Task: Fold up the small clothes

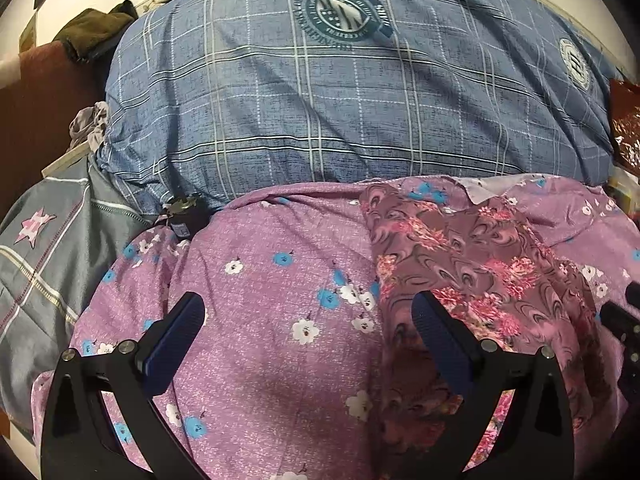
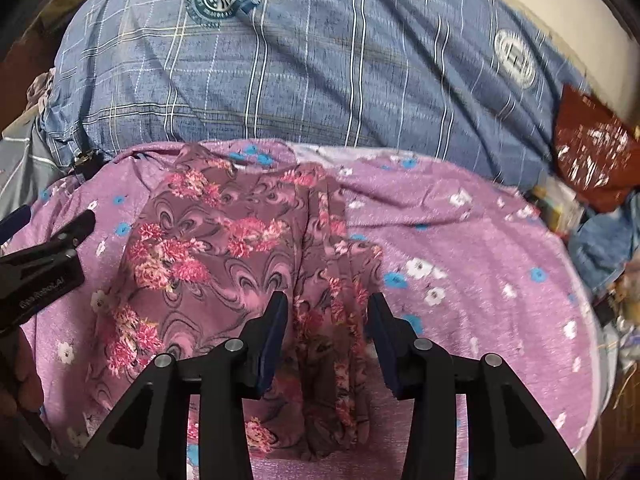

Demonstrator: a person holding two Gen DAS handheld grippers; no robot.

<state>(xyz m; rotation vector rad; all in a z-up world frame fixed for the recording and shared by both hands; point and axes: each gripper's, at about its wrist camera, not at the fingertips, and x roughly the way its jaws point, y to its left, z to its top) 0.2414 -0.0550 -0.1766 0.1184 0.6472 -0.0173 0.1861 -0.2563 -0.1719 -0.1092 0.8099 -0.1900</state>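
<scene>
Floral garment (image 2: 240, 248) lies on the purple bedsheet (image 2: 460, 240), long axis away from me. Right gripper (image 2: 328, 320) fingers released, straddling its near right strip; left gripper (image 1: 308, 320) released, beside its left edge.

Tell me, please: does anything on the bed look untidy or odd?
The floral garment lies rumpled on the purple sheet, its right side bunched into lengthwise folds. Both the left gripper and right gripper are open, not gripping it.
</scene>
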